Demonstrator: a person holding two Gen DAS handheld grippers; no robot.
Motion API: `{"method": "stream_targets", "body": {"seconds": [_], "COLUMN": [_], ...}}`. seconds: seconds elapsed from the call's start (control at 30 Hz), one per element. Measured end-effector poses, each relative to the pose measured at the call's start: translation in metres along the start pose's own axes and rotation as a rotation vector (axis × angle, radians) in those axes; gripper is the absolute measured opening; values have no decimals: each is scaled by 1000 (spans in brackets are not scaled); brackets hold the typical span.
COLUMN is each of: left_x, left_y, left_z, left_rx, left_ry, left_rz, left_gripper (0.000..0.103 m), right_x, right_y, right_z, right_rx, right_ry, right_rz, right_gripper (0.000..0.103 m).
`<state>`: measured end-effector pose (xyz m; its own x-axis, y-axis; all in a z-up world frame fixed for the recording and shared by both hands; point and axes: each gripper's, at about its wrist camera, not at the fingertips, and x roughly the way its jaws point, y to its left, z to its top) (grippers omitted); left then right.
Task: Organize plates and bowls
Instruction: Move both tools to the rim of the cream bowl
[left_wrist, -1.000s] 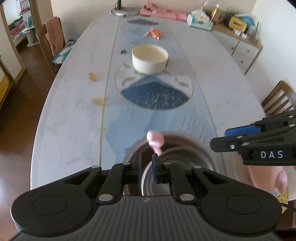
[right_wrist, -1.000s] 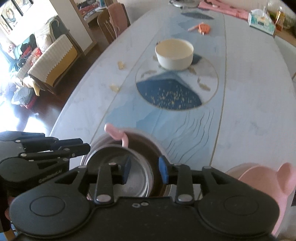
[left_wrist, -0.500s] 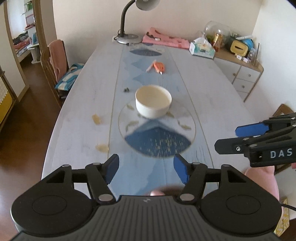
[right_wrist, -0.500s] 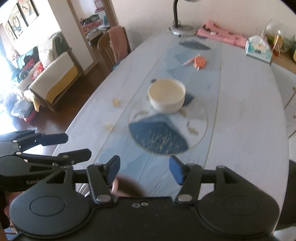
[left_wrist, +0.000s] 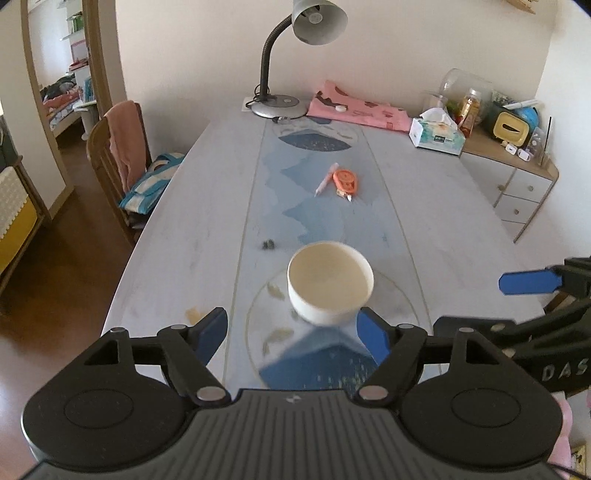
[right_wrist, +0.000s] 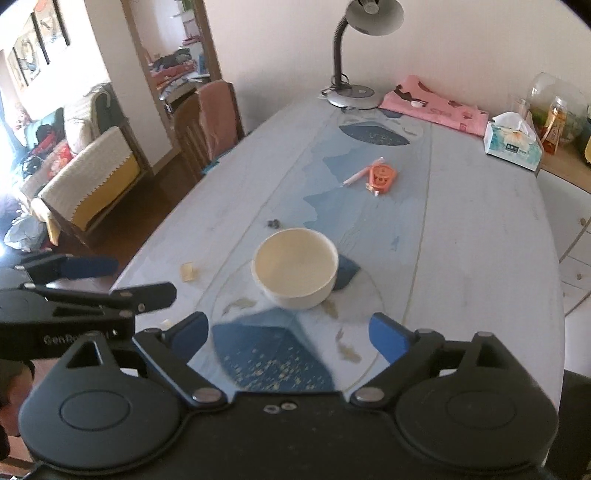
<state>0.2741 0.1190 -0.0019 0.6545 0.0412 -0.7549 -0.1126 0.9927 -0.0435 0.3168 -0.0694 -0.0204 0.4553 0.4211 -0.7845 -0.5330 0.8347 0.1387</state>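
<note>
Now, in the left wrist view, the left gripper (left_wrist: 291, 336) is hanging over the near end of the table (left_wrist: 436, 206) with its jaws spread; they have just been opening, and nothing is sitting between the 2 blue pads (left_wrist: 212, 332). The bowl (left_wrist: 330, 281), cream and upright, is standing on the table's round blue pattern just beyond the pads, closer to the right-hand pad, apart from both. Farther along the table an orange tape dispenser (left_wrist: 346, 181) is lying beside a pink pen (left_wrist: 326, 179), and a lamp (left_wrist: 279, 107) is standing at the far end. The right gripper (left_wrist: 517, 299) is showing at the right edge, seen side-on.

Next, in the right wrist view, the right gripper (right_wrist: 295, 338) is likewise spread wide, its jaws having just been opening, with only tablecloth between them. The bowl (right_wrist: 295, 267) is sitting ahead of the pads, roughly centred between them and clear of both, its empty inside facing the camera. The left gripper (right_wrist: 107, 280) is reaching in from the left edge, well apart from the bowl. A tissue box (right_wrist: 513, 144) is resting near the far right corner.
</note>
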Motion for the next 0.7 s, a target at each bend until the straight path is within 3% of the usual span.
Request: {"method": "stream_targets", "body": {"seconds": [0.27, 0.53, 0.7], "left_x": [64, 127, 157], "left_y": [1, 5, 6], "left_z": [35, 46, 46], "left_rx": [-27, -77, -92], "left_ry": [64, 158, 199], "left_rz": [20, 27, 35], "left_gripper": [77, 77, 77], "right_x": [51, 100, 130], "right_y": [-31, -55, -65], "right_z": [25, 37, 38], "right_rx": [73, 147, 147], "right_ry": [46, 102, 147], "right_rz": [-19, -20, -34], "right_gripper": [95, 93, 83]}}
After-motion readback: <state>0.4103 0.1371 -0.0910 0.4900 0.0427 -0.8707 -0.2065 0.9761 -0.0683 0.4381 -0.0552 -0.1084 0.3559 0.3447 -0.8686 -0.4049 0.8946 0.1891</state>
